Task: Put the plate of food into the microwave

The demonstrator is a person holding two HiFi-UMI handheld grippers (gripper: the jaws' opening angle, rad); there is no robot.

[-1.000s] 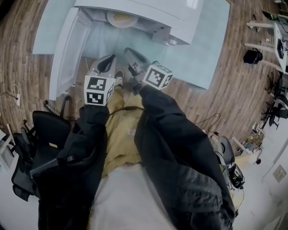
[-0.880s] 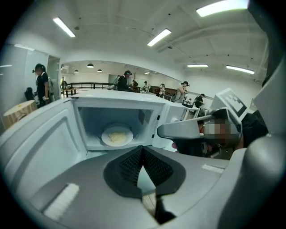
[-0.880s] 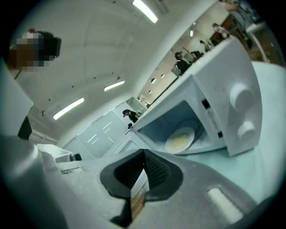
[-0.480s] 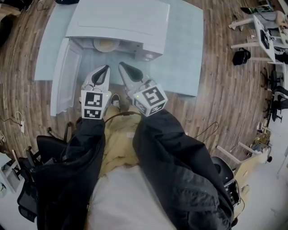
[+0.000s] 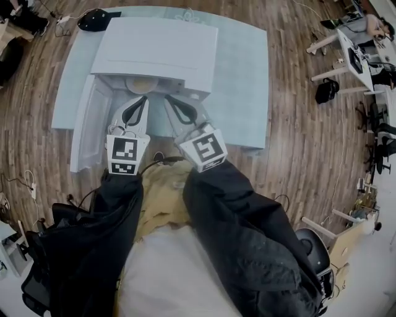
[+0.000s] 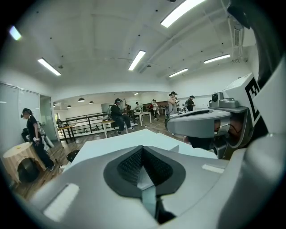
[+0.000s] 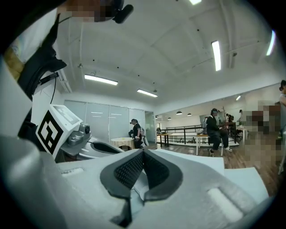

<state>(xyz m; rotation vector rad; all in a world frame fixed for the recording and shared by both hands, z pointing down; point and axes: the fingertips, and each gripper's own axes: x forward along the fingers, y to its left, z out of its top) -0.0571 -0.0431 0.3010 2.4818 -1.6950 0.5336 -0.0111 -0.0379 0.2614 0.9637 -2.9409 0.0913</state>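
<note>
The white microwave (image 5: pixel 158 46) stands on a pale glass table (image 5: pixel 241 74) with its door (image 5: pixel 83 127) swung open to the left. Inside the cavity lies the plate of food (image 5: pixel 141 85), partly hidden under the top. My left gripper (image 5: pixel 140 101) and right gripper (image 5: pixel 169 99) hover side by side just in front of the opening. Both are shut with nothing between the pads. The left gripper view shows its shut jaws (image 6: pixel 142 151) above the microwave's top, with the right gripper (image 6: pixel 210 123) beside it. In the right gripper view the jaws (image 7: pixel 143 154) are likewise shut and empty.
A black bag (image 5: pixel 99 18) lies at the table's far left corner. Black office chairs (image 5: pixel 37 272) stand at my left, another chair (image 5: pixel 312 247) at my right. Desks with a seated person (image 5: pixel 362 37) and a dark bag (image 5: pixel 326 90) are across the wooden floor.
The head view has tilted, so the microwave sits lower and shows whole. Both grippers stay shut and now lie closer to the opening, nearly parallel.
</note>
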